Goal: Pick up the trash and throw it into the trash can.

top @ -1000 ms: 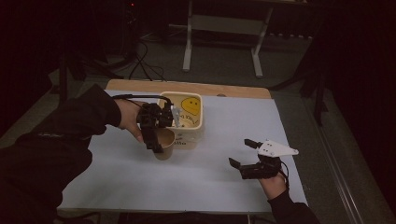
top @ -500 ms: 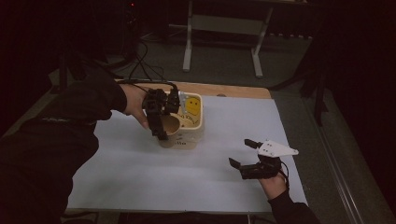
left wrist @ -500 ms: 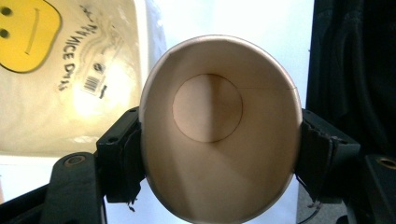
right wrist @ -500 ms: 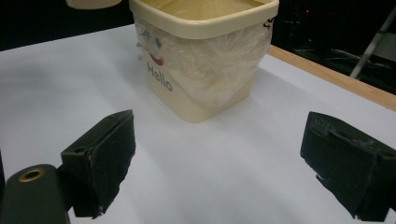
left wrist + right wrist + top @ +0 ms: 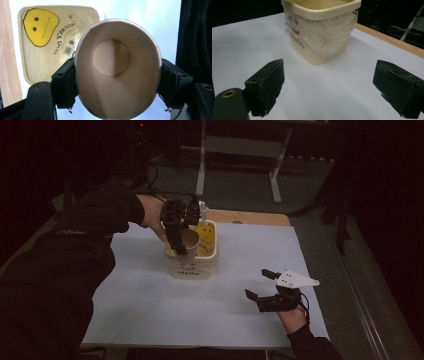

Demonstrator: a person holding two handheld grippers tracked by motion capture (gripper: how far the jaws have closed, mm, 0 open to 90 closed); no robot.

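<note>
I am gripping the paper cup (image 5: 117,72) in my left gripper (image 5: 177,232), holding it above the cream bin (image 5: 212,265). My right gripper (image 5: 267,287) is resting open, near right.

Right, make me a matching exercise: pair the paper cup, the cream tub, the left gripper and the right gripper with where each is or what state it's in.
Things:
1. paper cup
2. cream tub
3. left gripper
4. right gripper

States:
A. open, holding nothing, near the table's right front
B. stands on the white table sheet, "Hello" printed on its side
C. shut on the cup, above the tub
D. clamped by its sides, mouth facing the camera

Pairs: 1-D, 2-B, 3-C, 4-A
</note>
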